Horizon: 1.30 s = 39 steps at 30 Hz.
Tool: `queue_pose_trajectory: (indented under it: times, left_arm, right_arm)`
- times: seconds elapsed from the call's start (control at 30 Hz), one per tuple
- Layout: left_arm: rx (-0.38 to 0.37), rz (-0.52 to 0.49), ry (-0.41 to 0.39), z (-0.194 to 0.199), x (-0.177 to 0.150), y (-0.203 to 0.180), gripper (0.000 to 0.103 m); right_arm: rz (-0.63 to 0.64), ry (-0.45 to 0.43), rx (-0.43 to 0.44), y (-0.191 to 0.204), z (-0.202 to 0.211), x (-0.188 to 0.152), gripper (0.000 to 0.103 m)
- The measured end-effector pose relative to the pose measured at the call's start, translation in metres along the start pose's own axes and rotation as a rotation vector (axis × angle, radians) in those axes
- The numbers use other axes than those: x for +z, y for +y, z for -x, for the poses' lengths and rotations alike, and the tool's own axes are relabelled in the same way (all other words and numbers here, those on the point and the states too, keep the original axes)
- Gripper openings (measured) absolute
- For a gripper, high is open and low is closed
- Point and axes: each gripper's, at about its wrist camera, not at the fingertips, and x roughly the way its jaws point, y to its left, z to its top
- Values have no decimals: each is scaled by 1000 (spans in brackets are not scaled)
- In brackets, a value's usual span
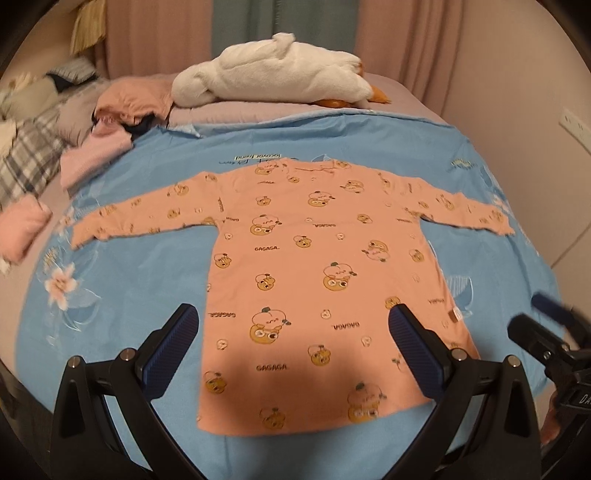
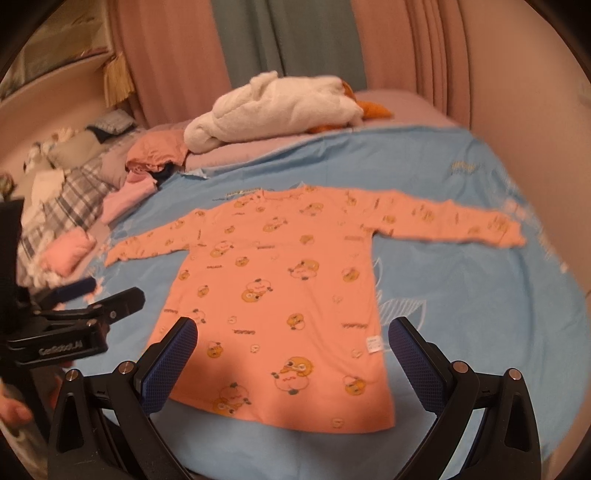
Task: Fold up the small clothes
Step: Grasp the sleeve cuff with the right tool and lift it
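At the far left a heap of bedding lies along the edge of the bed: a plaid blanket (image 1: pixel 27 155) and, nearer the middle, some folded pink clothes (image 1: pixel 22 225) with a looser pile of pink and dark garments (image 1: pixel 125 110) behind them. A blue sheet (image 1: pixel 122 288) printed with a white flower and some lettering covers the bed, and on it the small shirt (image 1: pixel 314 266) lies flat and fully spread, neck away from the cameras, hem toward them, both long sleeves stretched straight out to the sides. It is peach-coloured with yellow cartoon figures and the word GAGAGA, and a small label shows at its right side seam. Beyond the shirt, at the far end of the bed, a white plush toy (image 1: pixel 280 74) with orange feet rests on a mauve cover, with pink and green curtains (image 1: pixel 236 26) behind. The left gripper (image 1: pixel 293 332) hangs above the hem of the shirt with its jaws wide apart and nothing between them; its blue padded fingers (image 1: pixel 177 350) frame the lower body of the garment without touching it. The right gripper (image 2: pixel 293 339) hangs just to the right of the other, also spread wide and empty, over the lower right part of the shirt near the label. Both views are somewhat blurred. At the right edge a pale wall with a socket (image 1: pixel 574 127) shows.
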Motion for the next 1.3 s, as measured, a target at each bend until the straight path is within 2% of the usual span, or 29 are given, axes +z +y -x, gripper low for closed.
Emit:
queue_pose_trajectory:
  times: [0.2, 0.3, 0.37, 0.43, 0.6, 0.77, 0.83, 0.9, 1.07, 1.17, 1.23, 1.3]
  left_arm:
    - [-23, 54, 88, -51, -9, 12, 103]
    - [-86, 39, 117, -73, -12, 10, 103]
    - [-136, 35, 136, -86, -10, 5, 103]
    - [-141, 18, 160, -97, -4, -1, 103]
    - [-145, 2, 159, -123, 21, -9, 103]
    - [-169, 28, 165, -146, 48, -11, 101]
    - [-184, 32, 162, -154, 59, -14, 100]
    - [-190, 29, 146, -158, 68, -18, 100]
    - [-204, 13, 117, -169, 94, -29, 100]
    - [-213, 16, 117, -178, 105, -33, 100]
    - [-223, 25, 114, -183, 110, -35, 100]
    - [-227, 35, 114, -188, 115, -37, 100]
  right_arm:
    - [-183, 67, 36, -55, -45, -21, 102]
    - [-274, 68, 26, -87, -55, -22, 102]
    - [-337, 49, 3, -112, -60, -20, 102]
    - [-389, 24, -32, -135, -61, -16, 102]
    - [-488, -38, -149, -193, -72, 2, 102]
    - [-600, -102, -125, -242, -83, 21, 102]
    - [-683, -128, -108, -266, -90, 27, 97]
    - [-769, -145, -83, -286, -99, 31, 84]
    - [-949, -211, -21, -326, -113, 31, 74]
    - [-971, -229, -28, -336, -119, 38, 73]
    - [-980, -231, -35, -341, -124, 44, 68]
    - [-985, -246, -41, -349, -128, 50, 57]
